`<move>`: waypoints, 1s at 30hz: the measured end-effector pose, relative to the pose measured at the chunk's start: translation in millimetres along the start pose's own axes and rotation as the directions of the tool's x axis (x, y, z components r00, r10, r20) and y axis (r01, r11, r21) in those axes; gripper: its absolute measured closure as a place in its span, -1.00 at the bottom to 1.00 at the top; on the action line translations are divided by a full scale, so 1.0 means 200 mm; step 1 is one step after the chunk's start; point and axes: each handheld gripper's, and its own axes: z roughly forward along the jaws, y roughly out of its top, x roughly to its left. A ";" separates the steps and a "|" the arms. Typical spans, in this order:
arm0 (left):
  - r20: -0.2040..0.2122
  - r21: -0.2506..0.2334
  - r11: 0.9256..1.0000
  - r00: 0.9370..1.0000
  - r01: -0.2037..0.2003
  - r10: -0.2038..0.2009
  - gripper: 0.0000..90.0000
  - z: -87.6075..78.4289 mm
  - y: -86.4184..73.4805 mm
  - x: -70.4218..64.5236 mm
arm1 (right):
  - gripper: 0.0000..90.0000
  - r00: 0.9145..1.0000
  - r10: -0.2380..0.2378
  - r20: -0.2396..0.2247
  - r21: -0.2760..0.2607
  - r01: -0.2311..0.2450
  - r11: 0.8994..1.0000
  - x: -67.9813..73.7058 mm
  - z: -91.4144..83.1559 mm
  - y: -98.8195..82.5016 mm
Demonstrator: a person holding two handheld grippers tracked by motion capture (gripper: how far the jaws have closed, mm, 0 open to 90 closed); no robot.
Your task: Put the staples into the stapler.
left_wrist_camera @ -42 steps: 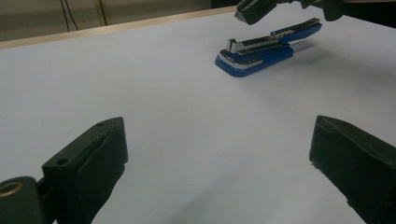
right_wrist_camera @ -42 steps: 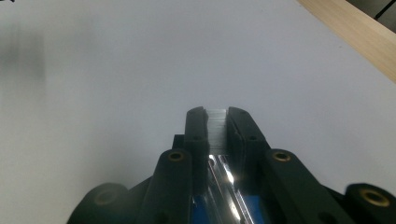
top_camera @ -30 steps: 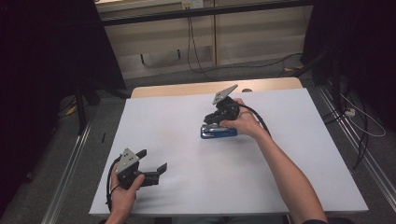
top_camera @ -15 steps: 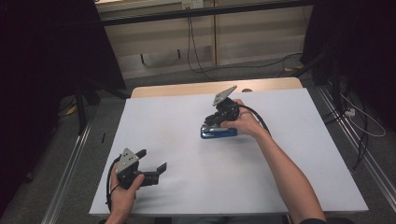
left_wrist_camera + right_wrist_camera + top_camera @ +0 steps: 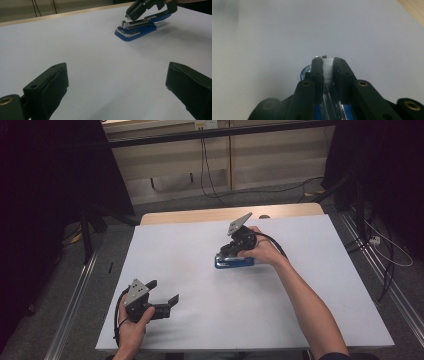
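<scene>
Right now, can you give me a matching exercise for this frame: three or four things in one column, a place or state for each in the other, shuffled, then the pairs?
Things:
1. left tool
2. right tool
3. blue stapler
4. white sheet

Places or states:
A. lies on the sheet near the table's middle
B. covers most of the tabletop
C. jaws wide apart, nothing between them, at the near left edge
D. closed on the stapler's metal staple strip

Pairs: 1-C, 2-D, 3-A, 4-B
</scene>
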 end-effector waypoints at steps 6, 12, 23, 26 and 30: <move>0.000 -0.001 1.000 1.000 0.001 -0.001 -0.90 0.00 0.00 0.00 | 0.76 1.000 -0.019 -0.013 0.014 0.019 1.000 0.01 0.01 0.01; 0.001 0.000 1.000 1.000 0.005 -0.005 -0.90 0.00 0.00 0.00 | 0.76 0.999 -0.037 -0.014 0.031 0.038 0.999 0.00 0.03 0.01; -0.001 0.003 1.000 1.000 0.006 -0.006 -0.90 0.00 0.00 0.00 | 0.76 0.997 -0.078 -0.019 0.038 0.079 0.996 0.01 0.03 0.00; 0.000 0.002 1.000 1.000 0.005 -0.005 -0.90 0.00 0.00 0.00 | 0.76 0.996 -0.092 -0.019 0.043 0.092 0.995 0.01 0.03 0.00; 0.000 0.002 1.000 1.000 0.008 -0.008 -0.90 0.00 0.00 0.00 | 0.76 0.995 -0.093 -0.020 0.044 0.094 0.995 0.01 0.03 0.00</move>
